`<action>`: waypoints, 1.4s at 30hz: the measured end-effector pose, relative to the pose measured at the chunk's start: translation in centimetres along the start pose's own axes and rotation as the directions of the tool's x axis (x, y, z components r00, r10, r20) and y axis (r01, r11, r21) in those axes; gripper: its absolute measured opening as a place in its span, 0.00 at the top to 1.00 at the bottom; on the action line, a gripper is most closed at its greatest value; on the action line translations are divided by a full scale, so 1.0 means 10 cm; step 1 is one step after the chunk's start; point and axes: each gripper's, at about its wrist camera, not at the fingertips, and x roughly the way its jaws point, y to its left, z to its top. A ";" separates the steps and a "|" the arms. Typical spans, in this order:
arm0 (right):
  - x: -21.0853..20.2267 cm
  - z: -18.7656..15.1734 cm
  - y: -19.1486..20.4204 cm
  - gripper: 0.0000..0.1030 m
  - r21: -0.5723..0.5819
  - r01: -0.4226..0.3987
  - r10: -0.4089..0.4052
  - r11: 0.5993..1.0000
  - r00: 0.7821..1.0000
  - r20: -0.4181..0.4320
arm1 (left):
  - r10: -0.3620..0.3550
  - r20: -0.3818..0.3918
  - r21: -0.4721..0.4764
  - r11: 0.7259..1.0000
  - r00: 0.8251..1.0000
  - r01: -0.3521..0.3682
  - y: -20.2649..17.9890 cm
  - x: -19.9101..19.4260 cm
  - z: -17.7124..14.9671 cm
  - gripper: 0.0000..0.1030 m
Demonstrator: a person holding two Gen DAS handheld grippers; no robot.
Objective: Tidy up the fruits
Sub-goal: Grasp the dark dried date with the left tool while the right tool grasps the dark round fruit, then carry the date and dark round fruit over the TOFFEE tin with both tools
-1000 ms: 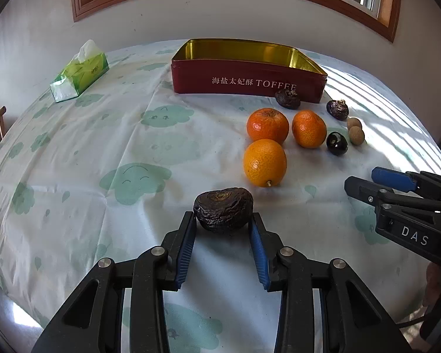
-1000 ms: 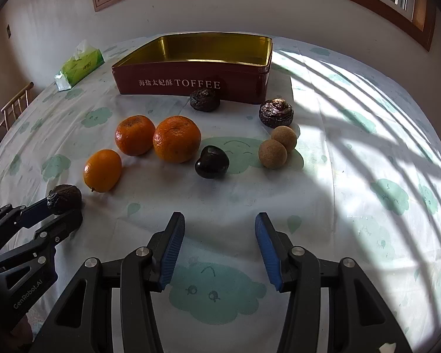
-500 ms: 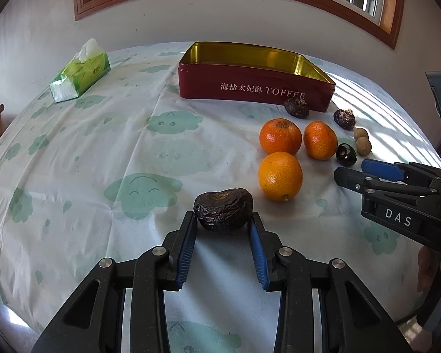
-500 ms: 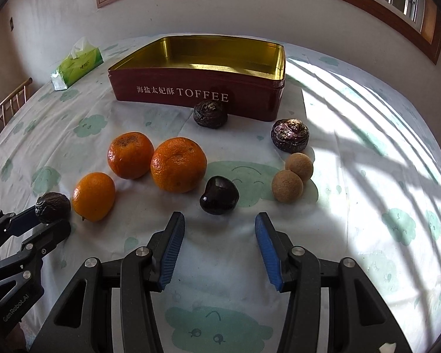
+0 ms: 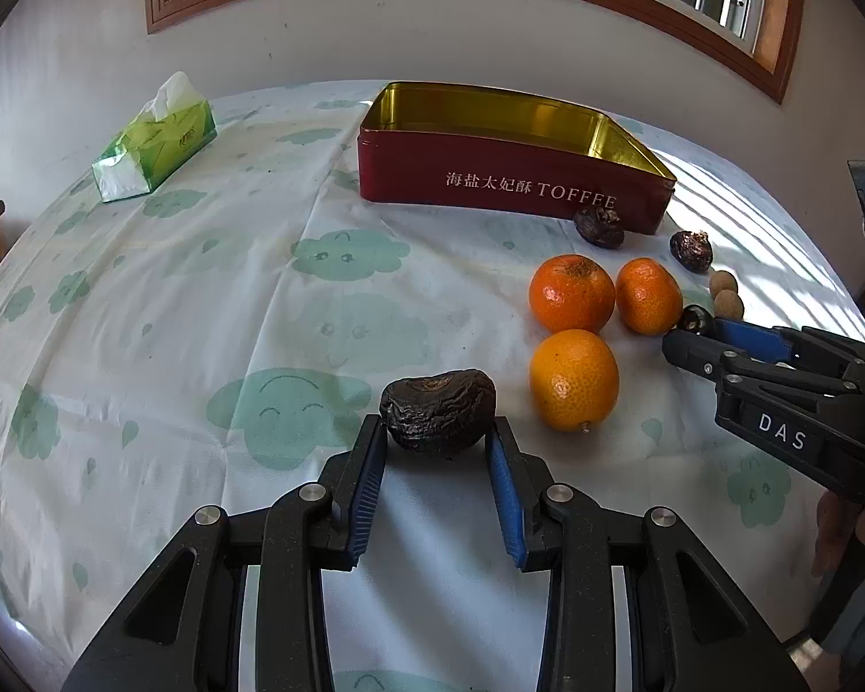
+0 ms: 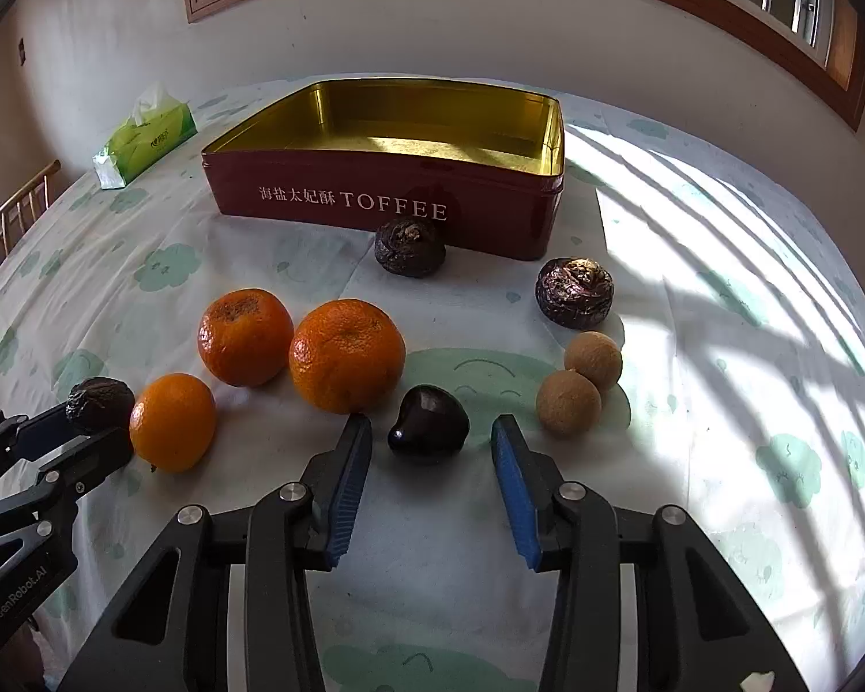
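Since a second ago your right hand-held gripper has come forward across the table, so the small dark glossy fruit that lay well ahead of it now sits between its blue pads. Its jaws have just been closing, yet a gap shows on each side of the fruit, so the pads do not press on it and the gripper counts as open. Your left hand-held gripper has barely moved and stays clamped on the wrinkled dark fruit, both pads against its sides at the near middle of the table.

Just right of that held fruit lies a bright orange. Beyond it two deeper-coloured tangerines lie side by side, touching or nearly so. In the right wrist view two tan round fruits lie together to the right of the glossy one. Farther off, one dark wrinkled fruit lies just in front of the red toffee tin, and another lies near the tin's right corner. The tin stands open at the far middle, its gold inside bare. A green tissue pack lies at the far left.
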 end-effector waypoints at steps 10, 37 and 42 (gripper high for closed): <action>0.00 0.01 0.01 0.76 -0.009 -0.005 0.005 1.000 1.000 -0.003 | -0.005 -0.013 -0.016 1.000 1.000 0.005 0.03 0.03 0.07 0.65; -0.30 0.38 -0.15 0.76 0.026 -0.030 0.030 0.999 0.999 0.028 | -0.001 0.036 -0.011 1.000 0.999 0.002 0.06 -0.03 0.56 0.65; -0.31 0.54 -0.18 0.76 0.022 -0.028 0.027 0.999 0.999 0.042 | -0.008 0.050 -0.003 1.000 0.999 0.008 0.05 -0.01 0.72 0.65</action>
